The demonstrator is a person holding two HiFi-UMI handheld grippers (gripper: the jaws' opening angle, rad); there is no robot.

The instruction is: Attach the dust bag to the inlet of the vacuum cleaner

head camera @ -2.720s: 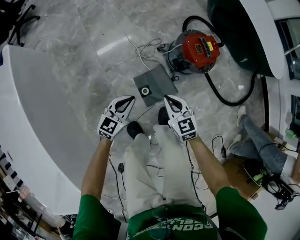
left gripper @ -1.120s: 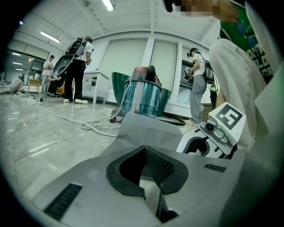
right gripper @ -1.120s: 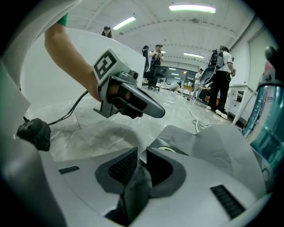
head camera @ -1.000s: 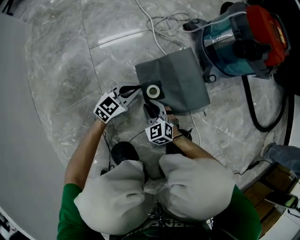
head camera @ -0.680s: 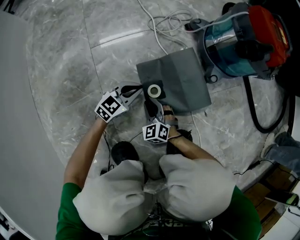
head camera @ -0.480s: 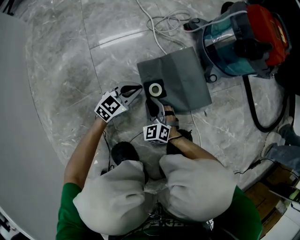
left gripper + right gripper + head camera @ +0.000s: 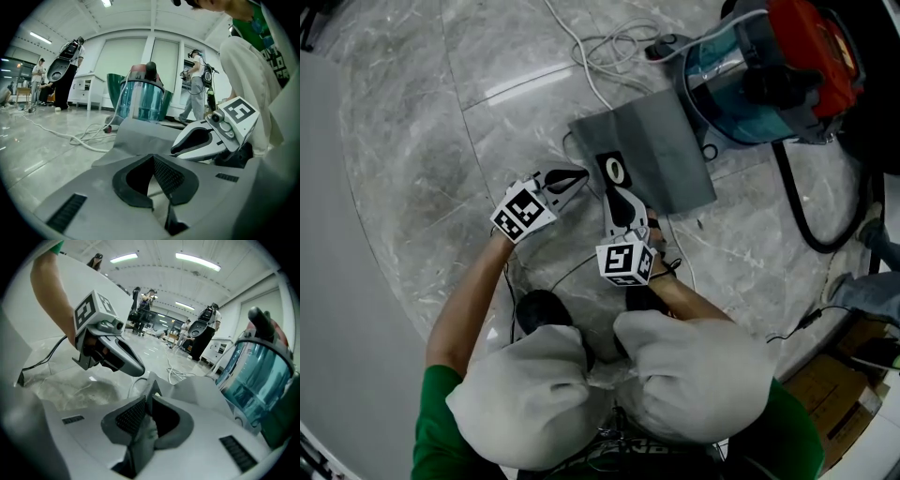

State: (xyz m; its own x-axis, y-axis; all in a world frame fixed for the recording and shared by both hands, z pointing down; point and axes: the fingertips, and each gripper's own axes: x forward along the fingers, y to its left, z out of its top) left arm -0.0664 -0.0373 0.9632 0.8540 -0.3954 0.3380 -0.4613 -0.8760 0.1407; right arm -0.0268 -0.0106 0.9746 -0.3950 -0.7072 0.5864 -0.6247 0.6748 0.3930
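Left gripper (image 7: 570, 177) is hovering left of the vacuum cleaner (image 7: 750, 66), jaws pressed together on nothing, just beside the dust bag (image 7: 666, 150). Right gripper (image 7: 616, 192) is pinching the bag's black collar (image 7: 613, 170) on the side away from the vacuum cleaner, with the collar edge standing up between the jaws. Bag body is lying on the floor (image 7: 412, 141), just beside the vacuum cleaner's base. Progress looks early: grasp made, collar not yet on the inlet, inlet itself not showing. Remaining: carrying the collar over, pushing it on.
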